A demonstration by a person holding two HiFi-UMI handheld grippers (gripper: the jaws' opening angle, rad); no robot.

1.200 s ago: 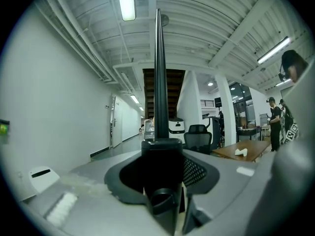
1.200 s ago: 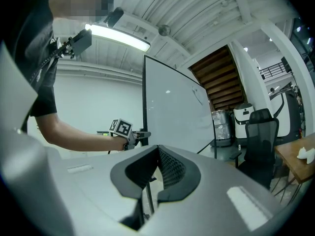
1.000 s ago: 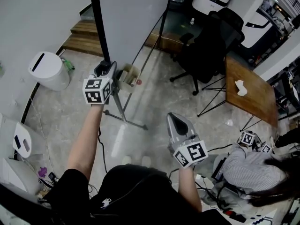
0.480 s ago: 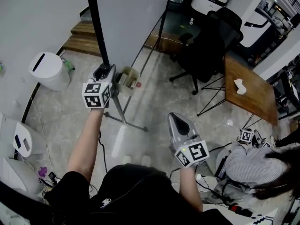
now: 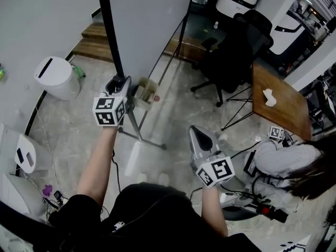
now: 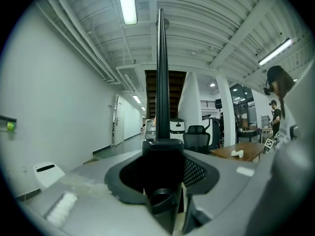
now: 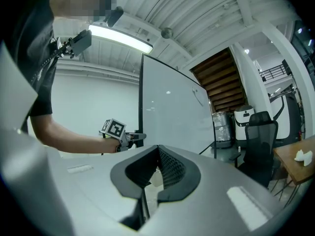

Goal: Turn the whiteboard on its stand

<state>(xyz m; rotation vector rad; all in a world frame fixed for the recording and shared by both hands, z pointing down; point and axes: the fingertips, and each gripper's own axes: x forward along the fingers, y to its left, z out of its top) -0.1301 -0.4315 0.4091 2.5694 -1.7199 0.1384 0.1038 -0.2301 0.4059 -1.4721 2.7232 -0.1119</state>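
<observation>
The whiteboard [image 5: 147,20] stands upright on its metal stand [image 5: 137,130], its black side frame [image 5: 107,30] running down toward me. My left gripper [image 5: 119,84] is at that frame's lower part, shut on it. In the left gripper view the black frame [image 6: 161,82] rises straight up from between the jaws of the left gripper [image 6: 165,156]. My right gripper [image 5: 198,135] hangs lower right, away from the board, shut and holding nothing. The right gripper view shows the whiteboard [image 7: 172,117] with the left gripper [image 7: 129,137] on its edge.
A white bin [image 5: 55,77] stands to the left. Behind the board are wooden steps [image 5: 94,41]. A black office chair [image 5: 231,56] and a wooden table [image 5: 278,101] are at the right. A person [image 5: 283,161] crouches low on the right. A small tray [image 5: 146,91] hangs on the stand.
My left gripper stays on the frame, shifted barely. The right gripper drifted slightly down. The person at the right has moved a little.
</observation>
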